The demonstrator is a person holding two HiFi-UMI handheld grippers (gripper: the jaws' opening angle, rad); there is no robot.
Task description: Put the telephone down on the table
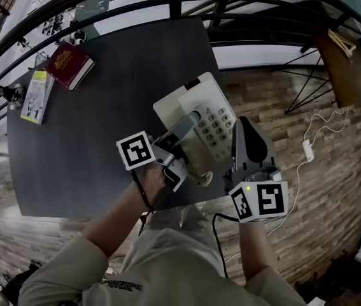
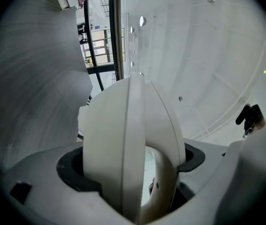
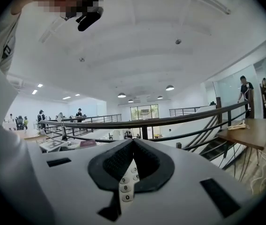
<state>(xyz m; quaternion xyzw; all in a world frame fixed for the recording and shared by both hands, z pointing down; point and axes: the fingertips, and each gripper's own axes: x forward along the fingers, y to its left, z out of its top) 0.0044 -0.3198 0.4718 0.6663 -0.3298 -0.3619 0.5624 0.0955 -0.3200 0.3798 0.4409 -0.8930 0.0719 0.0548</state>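
Note:
A cream telephone (image 1: 200, 113) with a grey keypad hangs over the near right corner of the dark table (image 1: 104, 139). My left gripper (image 1: 190, 123) comes in from the near left and is shut on the phone's white handset (image 2: 123, 144), which fills the space between its jaws. My right gripper (image 1: 239, 131) sits at the phone's right edge. Its jaws meet at the tips, and a narrow strip of the keypad (image 3: 126, 187) shows between them. Whether the phone's base touches the table is hidden.
A red book (image 1: 70, 64) and a pale booklet (image 1: 37, 96) lie at the table's far left. A black railing (image 1: 167, 2) runs behind the table. A white cable and adapter (image 1: 307, 150) lie on the wooden floor to the right.

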